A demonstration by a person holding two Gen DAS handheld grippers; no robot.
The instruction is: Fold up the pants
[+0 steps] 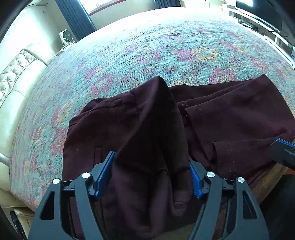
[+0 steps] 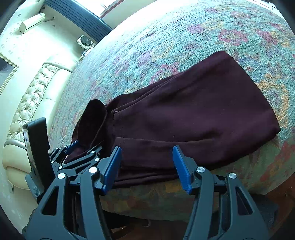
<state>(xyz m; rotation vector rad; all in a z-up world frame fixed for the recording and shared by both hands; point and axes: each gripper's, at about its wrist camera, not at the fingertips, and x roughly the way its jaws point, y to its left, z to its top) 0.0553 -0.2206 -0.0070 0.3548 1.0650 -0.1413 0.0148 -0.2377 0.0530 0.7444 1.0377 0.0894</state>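
The dark maroon pants point(image 2: 193, 114) lie folded into a thick bundle on a bed covered with a teal spread patterned in pink and orange flowers point(image 1: 166, 55), close to the near edge of that bed. The left tool point(image 1: 151, 166) points steeply down over the near left end of the pants, its blue pads spread apart; a raised hump of the maroon cloth point(image 1: 156, 120) stands up between them and fills the gap, and the cloth seems to lie against both pads, though whether they press on it cannot be told. The right tool point(image 2: 147, 162) hovers at the near edge of the pants, further toward their right half, with its blue fingers point(image 2: 181, 166) standing apart and nothing between them; the pants' folded edge lies just beyond the tips. In the right wrist view the left tool appears just left of the pants' raised hump, its black linkage partly buried in the cloth. Beyond the pants, to their far left, a cream tufted headboard point(image 2: 31, 103) borders the bed, and a small white fan point(image 1: 66, 36) stands past it near dark curtains point(image 1: 75, 16).
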